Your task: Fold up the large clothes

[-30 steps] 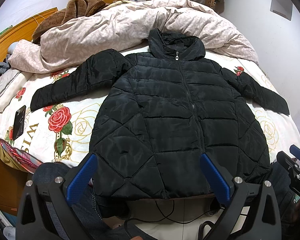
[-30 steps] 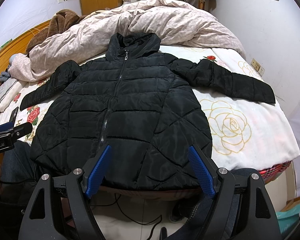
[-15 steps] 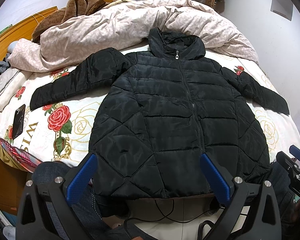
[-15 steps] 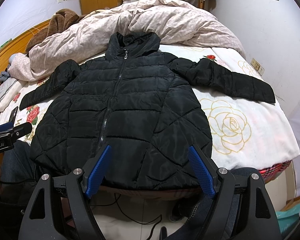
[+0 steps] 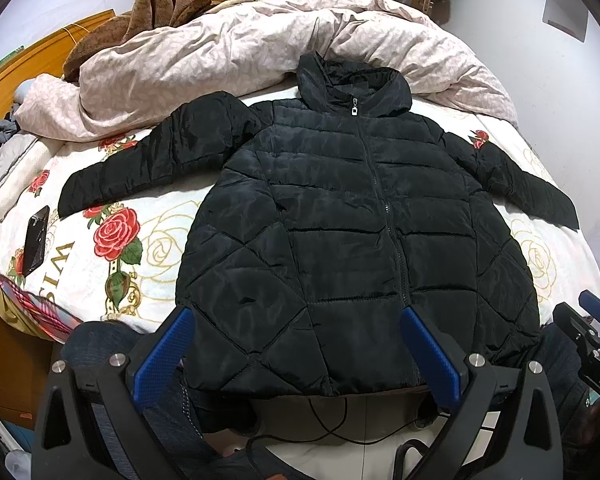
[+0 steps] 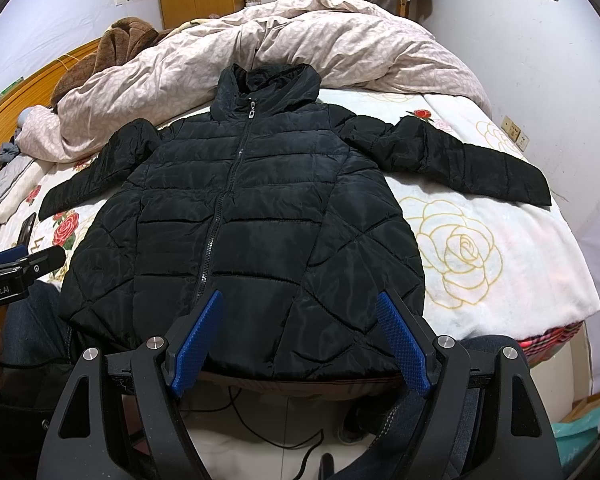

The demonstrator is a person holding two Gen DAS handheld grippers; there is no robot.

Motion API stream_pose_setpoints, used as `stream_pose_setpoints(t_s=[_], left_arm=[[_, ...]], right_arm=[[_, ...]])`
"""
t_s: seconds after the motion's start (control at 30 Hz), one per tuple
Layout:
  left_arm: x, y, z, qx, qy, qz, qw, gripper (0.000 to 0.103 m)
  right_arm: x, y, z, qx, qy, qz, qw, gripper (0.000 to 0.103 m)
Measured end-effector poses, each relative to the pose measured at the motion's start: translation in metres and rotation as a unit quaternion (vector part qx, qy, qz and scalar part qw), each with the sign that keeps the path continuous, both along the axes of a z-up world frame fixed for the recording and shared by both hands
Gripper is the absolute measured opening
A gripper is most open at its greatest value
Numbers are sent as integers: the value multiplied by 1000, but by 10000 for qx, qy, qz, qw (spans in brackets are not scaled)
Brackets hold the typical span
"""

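Note:
A black quilted hooded jacket (image 5: 340, 220) (image 6: 236, 216) lies flat and zipped, front up, on the bed, both sleeves spread out sideways and the hem hanging at the near edge. My left gripper (image 5: 298, 320) hovers open just short of the hem, nothing between its blue pads (image 5: 162, 354). My right gripper (image 6: 300, 304) is likewise open in front of the hem, its blue pads (image 6: 400, 346) apart and holding nothing. Each gripper also shows at the edge of the other's view.
The bed sheet (image 5: 112, 248) has a rose print. A pink duvet (image 5: 236, 44) is heaped behind the jacket's hood, with a brown blanket (image 5: 140, 12) beyond. A black phone (image 5: 36, 240) lies at the left bed edge. Cables (image 5: 332, 428) trail on the floor below; the person's knees flank the grippers.

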State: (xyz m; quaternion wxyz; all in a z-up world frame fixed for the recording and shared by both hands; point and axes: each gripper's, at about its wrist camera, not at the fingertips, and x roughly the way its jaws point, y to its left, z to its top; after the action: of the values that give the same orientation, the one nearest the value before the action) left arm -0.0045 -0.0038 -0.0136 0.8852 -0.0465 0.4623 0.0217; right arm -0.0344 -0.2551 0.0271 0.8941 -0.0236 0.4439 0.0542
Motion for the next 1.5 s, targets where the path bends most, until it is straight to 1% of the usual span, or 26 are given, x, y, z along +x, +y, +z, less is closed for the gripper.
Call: stream_pose_setpoints(t_s=[0.13, 0.4, 0.53, 0.7, 0.83, 0.9, 1.03, 1.17, 1.27, 1.37, 1.5], left_arm=[[-1, -1, -3, -34, 35, 1, 10000, 103], [15, 9, -5, -110, 146, 8, 9998, 103], [25, 18, -9, -179, 163, 82, 9997, 103], [48, 40, -14, -277, 127, 253, 9992, 103], [71, 68, -23, -443, 185, 558, 9973, 103], [82, 83, -26, -409, 166, 727, 9964, 103], [101, 115, -34, -286, 103, 1049, 9940, 103], [122, 152, -44, -423, 125, 1254, 9911, 103], [137, 182, -55, -487, 204, 1524, 9869, 103], [152, 214, -69, -646, 244, 1802, 9812, 103], [167, 254, -87, -681, 261, 2144, 9740, 103]], right_arm=[[0, -3, -2, 1, 25, 17, 10000, 79], [8, -2, -5, -9, 56, 13, 10000, 79], [22, 1, -6, -16, 73, 56, 10000, 79], [46, 11, -8, 91, 61, 210, 9997, 79], [68, 19, -12, 189, 72, 390, 9990, 79], [81, 25, -15, 224, 86, 474, 9986, 79], [106, 41, -20, 96, 113, 639, 9978, 79], [128, 59, -28, -28, 172, 919, 9956, 79], [145, 70, -35, -95, 233, 965, 9950, 79], [160, 79, -44, -158, 295, 972, 9947, 79], [178, 89, -57, -293, 439, 984, 9937, 79]])
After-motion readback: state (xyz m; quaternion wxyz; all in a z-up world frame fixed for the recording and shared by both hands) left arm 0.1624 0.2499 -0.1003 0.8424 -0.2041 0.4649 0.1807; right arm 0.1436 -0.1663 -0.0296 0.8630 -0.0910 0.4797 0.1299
